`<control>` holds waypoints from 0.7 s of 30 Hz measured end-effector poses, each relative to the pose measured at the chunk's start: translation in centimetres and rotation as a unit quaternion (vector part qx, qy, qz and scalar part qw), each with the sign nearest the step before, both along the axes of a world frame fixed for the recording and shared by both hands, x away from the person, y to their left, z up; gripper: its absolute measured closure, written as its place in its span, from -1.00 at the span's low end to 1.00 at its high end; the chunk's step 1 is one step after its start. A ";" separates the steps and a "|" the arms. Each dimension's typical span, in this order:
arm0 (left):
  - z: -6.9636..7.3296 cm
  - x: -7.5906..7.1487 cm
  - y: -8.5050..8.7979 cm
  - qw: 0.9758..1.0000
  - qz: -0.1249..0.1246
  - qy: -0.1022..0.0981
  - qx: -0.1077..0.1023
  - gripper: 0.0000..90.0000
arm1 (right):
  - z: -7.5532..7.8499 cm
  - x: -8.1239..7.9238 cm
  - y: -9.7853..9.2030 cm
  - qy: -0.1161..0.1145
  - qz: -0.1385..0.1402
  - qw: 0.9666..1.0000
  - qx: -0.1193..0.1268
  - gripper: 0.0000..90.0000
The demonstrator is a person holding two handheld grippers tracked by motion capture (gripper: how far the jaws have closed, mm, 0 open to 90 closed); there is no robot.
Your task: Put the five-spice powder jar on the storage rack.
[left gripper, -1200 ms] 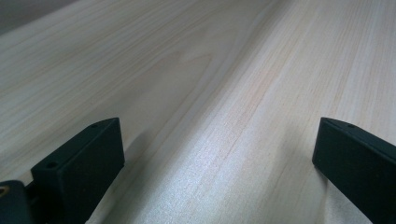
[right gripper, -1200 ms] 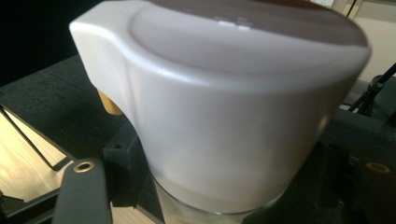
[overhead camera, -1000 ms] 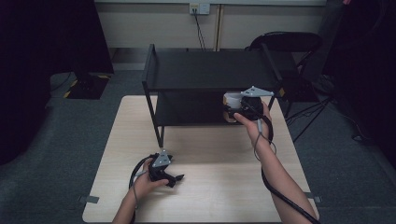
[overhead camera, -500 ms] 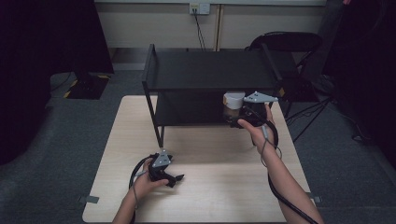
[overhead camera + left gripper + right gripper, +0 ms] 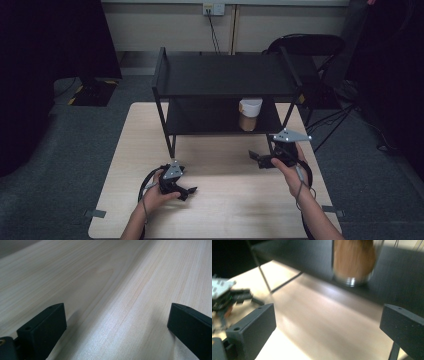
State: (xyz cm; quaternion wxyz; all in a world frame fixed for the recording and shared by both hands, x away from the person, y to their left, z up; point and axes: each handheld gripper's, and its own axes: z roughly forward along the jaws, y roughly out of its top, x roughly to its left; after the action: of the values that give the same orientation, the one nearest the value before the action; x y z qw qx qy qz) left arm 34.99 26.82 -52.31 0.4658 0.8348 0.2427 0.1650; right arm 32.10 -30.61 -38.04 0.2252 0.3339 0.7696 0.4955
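bare table [image 5: 225,165] between gaping grippers

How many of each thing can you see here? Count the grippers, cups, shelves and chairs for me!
Grippers: 2, the left gripper and the right gripper
Cups: 1, the cup on the lower shelf board
Shelf racks: 1, the black rack
Chairs: 1, the black chair
Tables: 1, the wooden table
Total: 6
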 end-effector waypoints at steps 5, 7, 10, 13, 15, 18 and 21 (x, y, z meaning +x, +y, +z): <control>0.0 0.0 0.0 1.000 0.000 0.001 0.000 -0.97 | -2.9 -2.1 -1.8 0.018 0.012 1.000 -0.014 -1.00; 0.0 0.0 0.0 1.000 0.000 0.001 0.000 -0.97 | -4.2 -2.7 -2.4 0.029 0.012 0.999 -0.017 -1.00; 0.0 0.0 0.0 1.000 0.000 0.001 -0.001 -0.97 | -5.8 -3.2 -3.4 0.044 0.019 0.999 -0.017 -1.00; 0.0 0.0 0.0 1.000 0.000 0.000 0.000 -0.97 | -7.2 -3.6 -4.3 0.053 0.024 0.998 -0.007 -1.00; 0.0 0.0 0.0 1.000 -0.001 0.001 -0.001 -0.97 | -8.1 -4.0 -4.6 0.052 0.022 0.998 -0.007 -1.00; 0.0 0.0 0.0 1.000 -0.001 0.001 0.000 -0.97 | -9.1 -4.1 -5.1 0.056 0.033 0.998 -0.009 -1.00; 0.0 0.0 0.0 1.000 -0.001 0.001 -0.001 -0.97 | -9.4 -4.0 -5.3 0.058 0.043 0.997 -0.012 -1.00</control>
State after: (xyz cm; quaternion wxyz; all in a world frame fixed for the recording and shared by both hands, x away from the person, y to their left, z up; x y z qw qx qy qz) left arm 35.02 26.83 -52.31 0.4661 0.8348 0.2429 0.1637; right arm 28.11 -35.90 -47.44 0.1626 0.3260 0.8010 0.4751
